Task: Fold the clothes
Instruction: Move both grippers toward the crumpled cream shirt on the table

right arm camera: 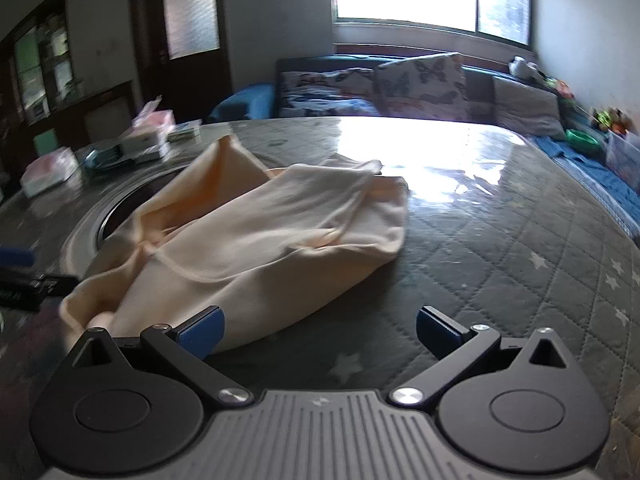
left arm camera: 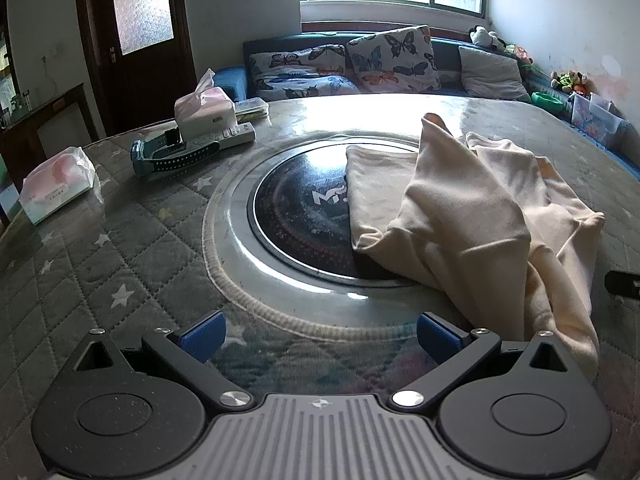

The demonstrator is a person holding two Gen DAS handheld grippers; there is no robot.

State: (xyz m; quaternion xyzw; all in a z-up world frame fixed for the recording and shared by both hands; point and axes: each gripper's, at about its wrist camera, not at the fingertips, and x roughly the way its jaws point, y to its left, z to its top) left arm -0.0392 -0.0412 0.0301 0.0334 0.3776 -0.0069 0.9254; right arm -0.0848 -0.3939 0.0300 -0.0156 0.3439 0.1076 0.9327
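Left wrist view: the left gripper [left arm camera: 320,338] hovers wide open and empty above a quilted table [left arm camera: 120,248]; a crumpled cream garment [left arm camera: 472,220] lies ahead to its right, partly over a round black hotplate [left arm camera: 296,216]. Right wrist view: the right gripper [right arm camera: 318,330] is also wide open, empty, its left finger just beside the garment's near edge. Best to pinch separate corners and spread it flat first.

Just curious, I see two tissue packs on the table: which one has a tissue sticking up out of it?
The tissue box by the remote control; the soft tissue pack near the table's edge lies flat.
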